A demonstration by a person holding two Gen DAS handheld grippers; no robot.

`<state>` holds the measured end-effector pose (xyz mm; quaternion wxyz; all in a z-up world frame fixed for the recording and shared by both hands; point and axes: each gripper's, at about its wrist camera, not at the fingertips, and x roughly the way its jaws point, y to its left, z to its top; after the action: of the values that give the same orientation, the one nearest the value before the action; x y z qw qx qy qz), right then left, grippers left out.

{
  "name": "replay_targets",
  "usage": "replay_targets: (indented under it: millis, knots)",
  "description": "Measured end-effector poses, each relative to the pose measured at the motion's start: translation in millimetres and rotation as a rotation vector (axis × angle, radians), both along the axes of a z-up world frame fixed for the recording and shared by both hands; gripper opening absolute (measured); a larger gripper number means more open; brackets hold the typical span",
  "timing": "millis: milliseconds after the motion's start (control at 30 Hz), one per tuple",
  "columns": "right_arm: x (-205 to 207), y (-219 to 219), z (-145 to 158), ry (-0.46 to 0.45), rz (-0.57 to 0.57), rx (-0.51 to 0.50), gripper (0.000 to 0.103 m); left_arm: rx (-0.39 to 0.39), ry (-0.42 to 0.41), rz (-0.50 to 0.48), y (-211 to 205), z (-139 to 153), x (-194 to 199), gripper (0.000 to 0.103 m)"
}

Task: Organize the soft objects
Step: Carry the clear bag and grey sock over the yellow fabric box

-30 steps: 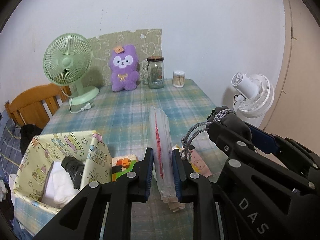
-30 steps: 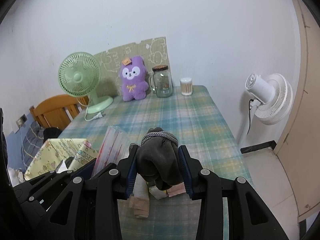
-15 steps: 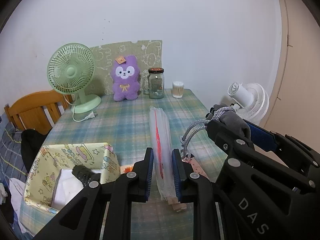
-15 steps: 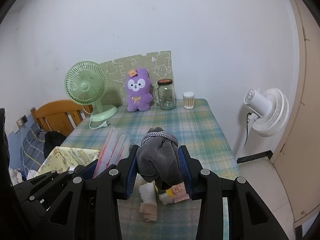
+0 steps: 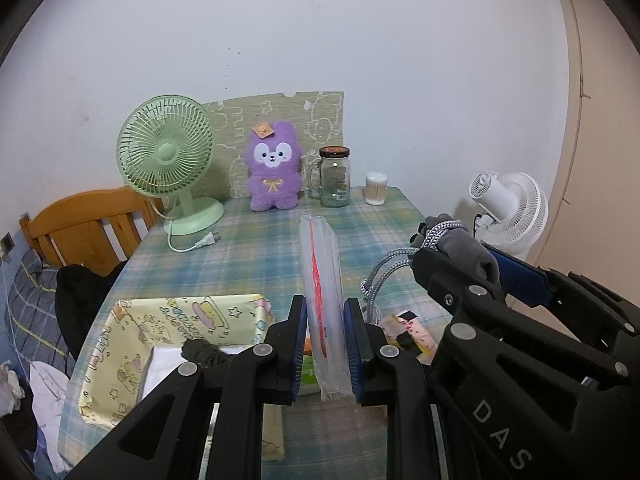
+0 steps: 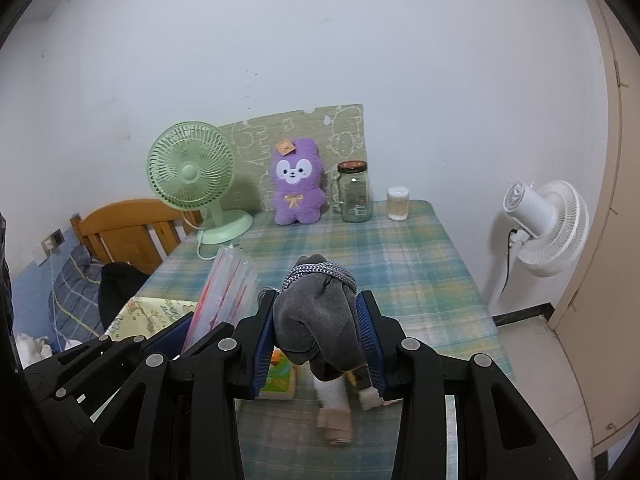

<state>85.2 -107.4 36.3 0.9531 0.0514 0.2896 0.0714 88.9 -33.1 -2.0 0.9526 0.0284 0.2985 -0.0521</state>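
A clear zip bag [image 5: 320, 264] with a red seal line stands upright between the blue pads of my left gripper [image 5: 325, 312], which is shut on it. My right gripper [image 6: 316, 308] is shut on a grey fabric pouch [image 6: 320, 320] tied with a grey-white cord [image 6: 320, 270]. Both are held above the near part of the checked table [image 5: 248, 248], side by side, the pouch [image 5: 460, 244] to the right of the bag. Below them lie a beige rolled cloth [image 6: 334, 412] and a pink packet [image 5: 412, 334]. A yellow patterned box [image 5: 180, 312] at the near left holds white cloth and a dark item [image 5: 202, 352].
At the back of the table stand a green fan [image 5: 168, 160], a purple plush [image 5: 274, 168], a glass jar [image 5: 335, 178] and a cotton swab tub [image 5: 376, 188]. A white fan [image 5: 508, 208] stands off the right edge, a wooden chair [image 5: 88, 224] on the left.
Both grippers have risen and drawn back from the table together, still holding the bag and the pouch. The table and box now look lower and farther away.
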Motion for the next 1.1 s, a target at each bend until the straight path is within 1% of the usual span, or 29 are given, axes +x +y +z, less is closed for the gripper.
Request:
replay_targets:
  millis: [733,1100]
  knots:
    - [20,65,-5,0.009,0.083,0.003,0.043,0.028,-0.001,0.034,62,-3,6,0.017]
    - [35,100,-21,0.046,0.126,0.000,0.043,0.027,0.028,0.038,95,-16,16,0.017]
